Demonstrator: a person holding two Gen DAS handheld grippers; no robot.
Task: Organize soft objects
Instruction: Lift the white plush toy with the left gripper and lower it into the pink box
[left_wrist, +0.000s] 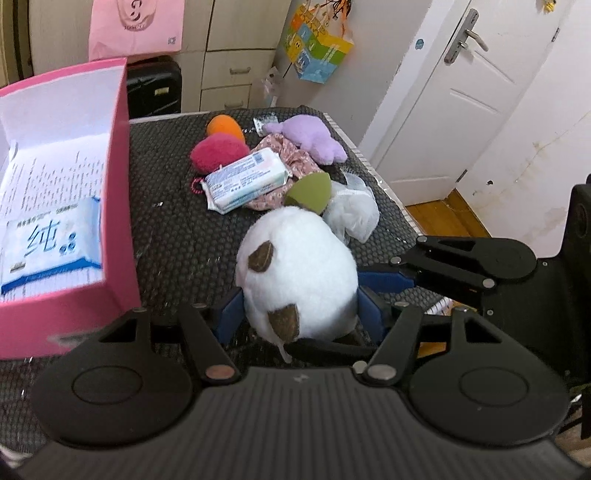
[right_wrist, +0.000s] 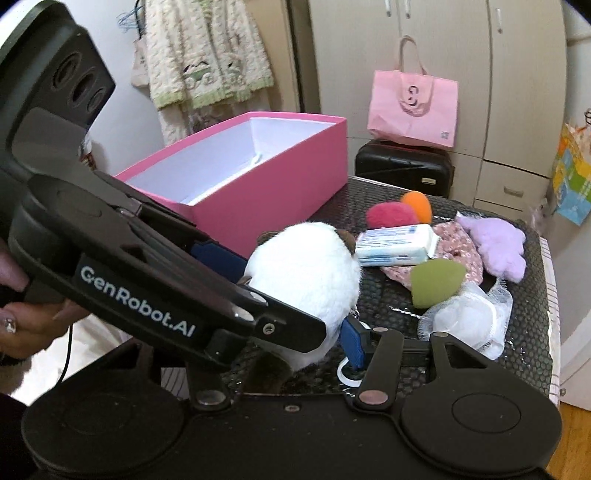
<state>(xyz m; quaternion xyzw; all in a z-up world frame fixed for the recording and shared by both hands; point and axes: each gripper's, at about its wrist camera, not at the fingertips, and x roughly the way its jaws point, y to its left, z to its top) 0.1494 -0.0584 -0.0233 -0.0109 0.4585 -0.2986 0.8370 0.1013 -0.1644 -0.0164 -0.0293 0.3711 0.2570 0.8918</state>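
Left gripper (left_wrist: 299, 314) clamps white plush toy (left_wrist: 295, 273) beside pink box (left_wrist: 122, 184)

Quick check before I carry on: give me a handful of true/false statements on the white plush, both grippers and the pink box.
1. Both grippers clamp the white plush. True: left gripper, right gripper.
2. The pink box is empty. False: a blue-and-white packet lies inside.
3. The green sponge sits just beyond the plush. True.
4. The purple plush is in the box. False: it lies on the black mat.
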